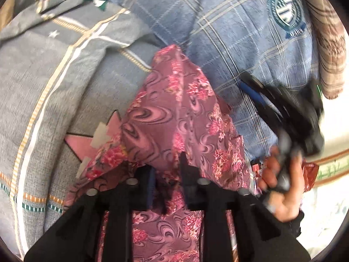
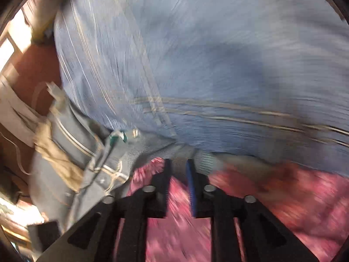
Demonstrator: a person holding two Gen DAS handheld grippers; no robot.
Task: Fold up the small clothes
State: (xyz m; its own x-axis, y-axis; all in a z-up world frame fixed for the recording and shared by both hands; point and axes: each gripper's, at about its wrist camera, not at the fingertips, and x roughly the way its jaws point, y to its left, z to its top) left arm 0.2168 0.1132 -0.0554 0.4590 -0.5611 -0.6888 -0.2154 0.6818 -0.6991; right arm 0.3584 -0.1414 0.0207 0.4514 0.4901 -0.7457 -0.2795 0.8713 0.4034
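Observation:
A small pink floral garment [image 1: 174,120] hangs bunched over blue and grey bedding. My left gripper [image 1: 168,170] is shut on a fold of its cloth, which drapes over and below the fingers. My right gripper [image 1: 272,100] shows at the right of the left wrist view, held in a hand and blurred, apart from the garment. In the right wrist view, my right gripper [image 2: 178,170] has its fingers a small gap apart with nothing between them. The pink garment [image 2: 283,192] lies blurred below it.
A blue plaid bedsheet [image 1: 240,32] with a round emblem [image 1: 283,8] covers the back. A grey quilt [image 1: 54,76] with orange stripes and a pink star lies to the left. A brown checked cloth [image 1: 327,43] hangs at far right. Wooden furniture [image 2: 28,69] stands left.

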